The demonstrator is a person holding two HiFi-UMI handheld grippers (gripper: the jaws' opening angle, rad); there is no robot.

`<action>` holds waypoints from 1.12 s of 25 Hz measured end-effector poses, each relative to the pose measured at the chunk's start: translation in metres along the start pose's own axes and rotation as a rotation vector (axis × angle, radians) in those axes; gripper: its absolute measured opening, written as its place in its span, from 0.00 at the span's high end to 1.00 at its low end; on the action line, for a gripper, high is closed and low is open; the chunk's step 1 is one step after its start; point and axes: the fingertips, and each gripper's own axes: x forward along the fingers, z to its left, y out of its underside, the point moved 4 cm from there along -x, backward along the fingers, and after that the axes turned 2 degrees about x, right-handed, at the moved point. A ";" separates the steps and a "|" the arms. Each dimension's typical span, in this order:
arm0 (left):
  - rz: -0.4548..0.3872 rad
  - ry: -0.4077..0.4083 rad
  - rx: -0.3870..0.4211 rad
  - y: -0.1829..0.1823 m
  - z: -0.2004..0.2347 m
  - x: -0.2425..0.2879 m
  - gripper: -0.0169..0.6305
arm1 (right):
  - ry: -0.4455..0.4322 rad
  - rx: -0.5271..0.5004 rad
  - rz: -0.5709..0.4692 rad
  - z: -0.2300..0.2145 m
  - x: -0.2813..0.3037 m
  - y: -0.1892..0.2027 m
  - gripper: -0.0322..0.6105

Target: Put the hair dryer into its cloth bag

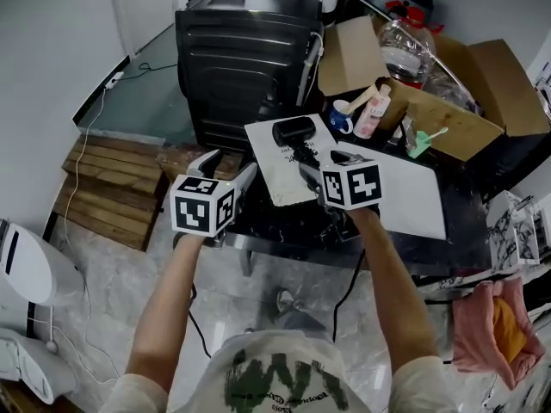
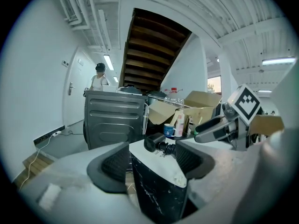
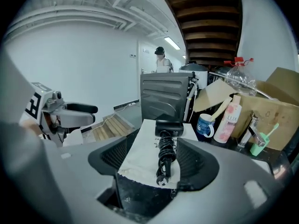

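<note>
The black marble table (image 2: 154, 195) carries the white cloth bag (image 3: 142, 157), which lies flat with its near corner over the table's corner. The hair dryer (image 3: 169, 126) rests on top of the bag at its far end. Its cord (image 3: 166, 155) is coiled in a tight bundle down the bag's middle, and the plug (image 3: 161, 181) sits at the bag's near edge.

The left gripper (image 2: 152, 160) hangs just short of the bag's near corner, jaws spread wide with nothing pressed between them. The right gripper (image 3: 156, 148) points down along the cord from the bag's near edge, jaws equally wide and gripping nothing.

The step in hand looks like the reach. Because the dryer weighs the bag down, it probably has to come off first. The right gripper would do well to close across the handle and the coiled cord together, so the bundle does not unwind or drag the plug. The left should pinch only the top layer at the bag's mouth and lift it, giving the dryer a gap to slide into.

Which edge of the bag is the mouth cannot be told. The dryer covers the far edge, and the cord hides the handle and part of some dark print. In the head view, the right gripper's marker cube blocks the bag's near end.
</note>
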 end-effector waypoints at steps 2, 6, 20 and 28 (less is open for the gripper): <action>0.007 -0.012 -0.004 0.000 0.005 0.012 0.49 | -0.016 0.004 0.025 -0.008 0.016 -0.001 0.45; 0.020 -0.027 -0.020 -0.001 0.011 0.035 0.49 | -0.043 0.012 0.081 -0.022 0.048 0.000 0.45; 0.087 -0.089 -0.072 0.022 0.026 0.077 0.49 | -0.096 0.060 0.217 -0.051 0.137 0.031 0.42; 0.100 -0.117 -0.085 0.024 0.031 0.085 0.49 | -0.140 0.161 0.311 -0.051 0.159 0.043 0.42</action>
